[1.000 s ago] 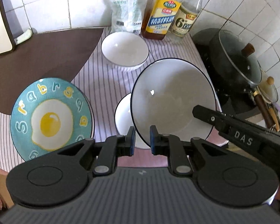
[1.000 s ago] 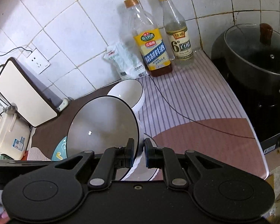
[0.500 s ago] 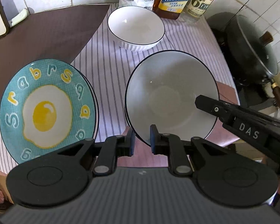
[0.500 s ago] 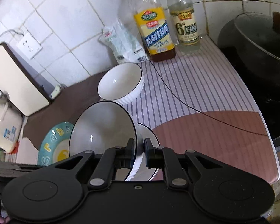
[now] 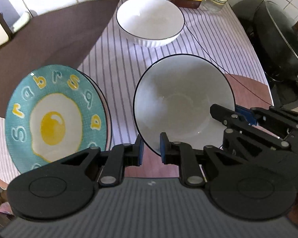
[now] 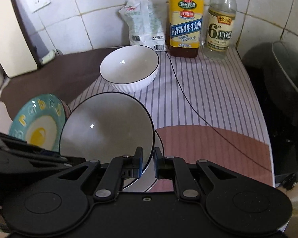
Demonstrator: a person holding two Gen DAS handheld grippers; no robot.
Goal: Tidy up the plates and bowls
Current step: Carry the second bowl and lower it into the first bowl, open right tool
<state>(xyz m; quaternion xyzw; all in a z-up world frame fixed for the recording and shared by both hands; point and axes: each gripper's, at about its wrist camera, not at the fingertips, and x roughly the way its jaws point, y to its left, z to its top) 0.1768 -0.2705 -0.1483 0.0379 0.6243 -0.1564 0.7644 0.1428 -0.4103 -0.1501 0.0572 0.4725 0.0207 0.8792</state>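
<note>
We hold the large bowl with both grippers at once: the left gripper is clenched on the near rim of the bowl, one pad inside and one outside, and the right gripper is clenched on the rim at the bowl's right side, where the left wrist view shows its fingers reaching in over the edge. The large bowl is white with a thin dark rim line and sits tilted over a white plate, whose edge shows just beneath it in the right wrist view; we cannot tell whether the two touch. Just beside the bowl on the left, a teal plate printed with a fried egg lies on top of further plates. Farther back on the striped tabletop stands a smaller ribbed white bowl, well apart from the held one. Against the tiled wall stand a white pouch and two bottles. A lidded black pan occupies the stove to the right.
</note>
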